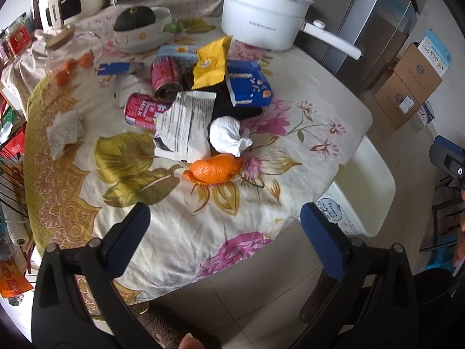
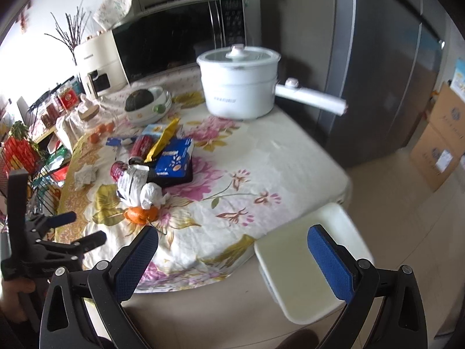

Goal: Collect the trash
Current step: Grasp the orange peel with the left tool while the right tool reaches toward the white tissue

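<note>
I hold both grippers off the near edge of the table [image 1: 305,67], each with its jaws spread wide and nothing between them: the left gripper [image 1: 226,232] and the right gripper [image 2: 232,257]. The trash sits in a heap mid-table: an orange peel [image 1: 213,170] nearest me, a white wad [image 1: 228,135] touching it, a printed wrapper [image 1: 186,122], two red cans [image 1: 142,112], a yellow bag [image 1: 210,62] and a blue pack [image 1: 248,83]. A crumpled tissue [image 1: 65,131] lies apart on the left. A white bin [image 2: 305,264] stands just beside the table.

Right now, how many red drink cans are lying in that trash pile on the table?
2. One red can lies partly under the white wrapper; the other lies behind it, beside the yellow packet. More may be hidden.
</note>
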The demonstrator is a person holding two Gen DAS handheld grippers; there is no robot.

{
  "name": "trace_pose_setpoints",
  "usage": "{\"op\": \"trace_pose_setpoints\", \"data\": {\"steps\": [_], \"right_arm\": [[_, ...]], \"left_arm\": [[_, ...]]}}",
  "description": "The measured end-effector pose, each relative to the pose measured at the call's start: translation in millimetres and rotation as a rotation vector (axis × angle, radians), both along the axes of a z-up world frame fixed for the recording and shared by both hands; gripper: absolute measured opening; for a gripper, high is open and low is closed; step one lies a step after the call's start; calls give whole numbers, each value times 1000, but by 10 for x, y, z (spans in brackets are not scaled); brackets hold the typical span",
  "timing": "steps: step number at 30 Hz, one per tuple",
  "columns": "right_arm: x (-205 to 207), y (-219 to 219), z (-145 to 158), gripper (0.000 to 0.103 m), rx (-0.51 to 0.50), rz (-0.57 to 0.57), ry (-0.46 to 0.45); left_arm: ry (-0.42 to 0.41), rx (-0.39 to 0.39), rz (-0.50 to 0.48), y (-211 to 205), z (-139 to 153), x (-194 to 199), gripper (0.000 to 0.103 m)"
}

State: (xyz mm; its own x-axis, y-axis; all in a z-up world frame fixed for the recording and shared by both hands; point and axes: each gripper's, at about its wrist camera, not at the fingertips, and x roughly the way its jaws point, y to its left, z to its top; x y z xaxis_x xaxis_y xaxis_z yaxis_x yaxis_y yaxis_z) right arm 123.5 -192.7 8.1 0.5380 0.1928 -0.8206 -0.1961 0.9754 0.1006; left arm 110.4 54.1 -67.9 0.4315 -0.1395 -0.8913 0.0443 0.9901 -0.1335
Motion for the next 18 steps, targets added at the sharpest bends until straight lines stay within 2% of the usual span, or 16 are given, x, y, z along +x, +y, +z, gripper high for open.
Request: {"op": "trace_pose_setpoints", "data": {"steps": [4,7,9,14,18], "right_arm": [[169,-46,-383,103,-10,2,104],[272,-152,-578,103,28,-6,192],[337,-204,-632,103,31,-17,209],[466,-250,-737,103,-16,-37,219],[511,-288,-810,103,-22,-48,242]], "left_arm": [[81,-36,15,46,-355,198,94],[110,-60,39,82,-528,326,86],[112,-76,46,93,-607,400,82],[102,-72,71,16,-717,559,82],[86,-38,97,-26,-740,637,81]]}}
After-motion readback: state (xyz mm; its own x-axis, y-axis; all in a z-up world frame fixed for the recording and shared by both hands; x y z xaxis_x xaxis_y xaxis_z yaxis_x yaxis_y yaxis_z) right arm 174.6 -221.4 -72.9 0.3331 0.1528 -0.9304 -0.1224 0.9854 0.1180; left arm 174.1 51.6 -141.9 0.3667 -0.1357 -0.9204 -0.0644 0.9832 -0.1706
